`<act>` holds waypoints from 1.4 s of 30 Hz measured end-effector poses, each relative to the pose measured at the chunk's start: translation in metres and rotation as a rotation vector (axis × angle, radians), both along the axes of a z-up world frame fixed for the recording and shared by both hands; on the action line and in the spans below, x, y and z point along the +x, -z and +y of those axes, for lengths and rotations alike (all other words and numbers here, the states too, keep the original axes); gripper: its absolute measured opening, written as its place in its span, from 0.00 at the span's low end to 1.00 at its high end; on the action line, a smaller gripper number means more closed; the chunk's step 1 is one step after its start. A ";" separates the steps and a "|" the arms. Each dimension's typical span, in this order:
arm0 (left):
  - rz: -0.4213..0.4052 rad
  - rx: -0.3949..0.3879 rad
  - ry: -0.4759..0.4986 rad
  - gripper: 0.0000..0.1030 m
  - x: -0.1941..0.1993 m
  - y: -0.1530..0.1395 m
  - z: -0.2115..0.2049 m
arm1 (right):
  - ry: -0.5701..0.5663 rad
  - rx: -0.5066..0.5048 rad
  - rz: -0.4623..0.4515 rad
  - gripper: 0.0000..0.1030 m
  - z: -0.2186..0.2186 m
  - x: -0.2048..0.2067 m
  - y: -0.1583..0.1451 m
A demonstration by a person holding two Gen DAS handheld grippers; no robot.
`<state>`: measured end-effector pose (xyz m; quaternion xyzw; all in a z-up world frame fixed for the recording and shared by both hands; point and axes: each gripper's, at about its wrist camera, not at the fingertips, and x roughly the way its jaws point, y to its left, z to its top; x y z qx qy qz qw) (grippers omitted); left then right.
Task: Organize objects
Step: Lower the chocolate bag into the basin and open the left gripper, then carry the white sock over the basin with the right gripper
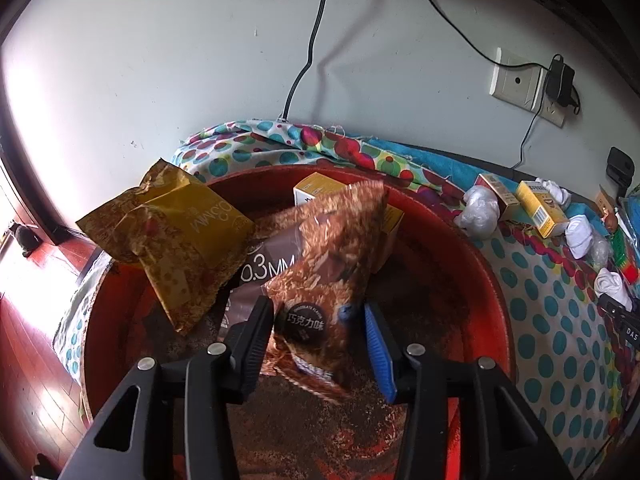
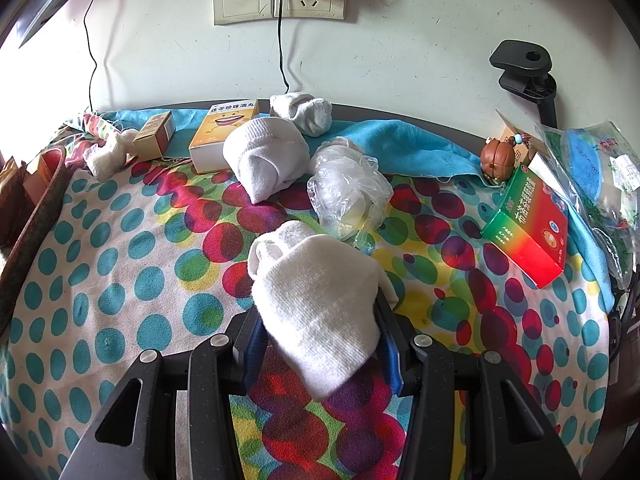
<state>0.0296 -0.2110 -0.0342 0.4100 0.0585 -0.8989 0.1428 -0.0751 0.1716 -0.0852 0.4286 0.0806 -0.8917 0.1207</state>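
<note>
In the left wrist view my left gripper (image 1: 318, 320) hangs over a red basin (image 1: 496, 280). A brown chocolate snack bag (image 1: 332, 264) stands between its jaws; they look spread wider than the bag, so the gripper looks open. A yellow snack bag (image 1: 172, 240) leans on the basin's left rim, and a yellow box (image 1: 316, 192) lies at the back. In the right wrist view my right gripper (image 2: 320, 320) is shut on a rolled white sock (image 2: 316, 300) above the dotted cloth (image 2: 120, 280).
More white socks (image 2: 264, 156) (image 2: 302, 114), a crumpled clear plastic bag (image 2: 348, 192), an orange box (image 2: 220, 128), a small brown box (image 2: 154, 136), a red-green box (image 2: 528, 228) and a brown figurine (image 2: 496, 158) lie on the cloth. Wall sockets (image 2: 280, 0) with cables sit behind.
</note>
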 end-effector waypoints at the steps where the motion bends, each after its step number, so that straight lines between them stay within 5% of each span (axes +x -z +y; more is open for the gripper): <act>1: 0.004 0.002 -0.002 0.47 0.002 -0.002 0.000 | 0.000 0.004 0.001 0.44 -0.001 0.000 0.000; 8: 0.077 0.001 0.034 0.51 0.015 -0.021 0.014 | 0.000 0.004 0.001 0.44 0.002 0.000 0.000; 19: 0.087 -0.016 0.097 0.52 0.016 -0.022 0.024 | 0.019 0.030 0.059 0.38 0.008 0.005 -0.007; 26: 0.072 0.040 0.098 0.52 0.015 -0.016 0.012 | 0.044 0.037 0.059 0.38 0.006 0.010 -0.011; 33: 0.080 0.030 0.102 0.52 0.017 -0.019 0.007 | 0.046 -0.046 0.065 0.38 -0.003 0.028 -0.033; 42: 0.113 0.041 0.089 0.52 0.025 -0.028 -0.008 | -0.129 -0.168 0.053 0.38 -0.083 0.061 -0.071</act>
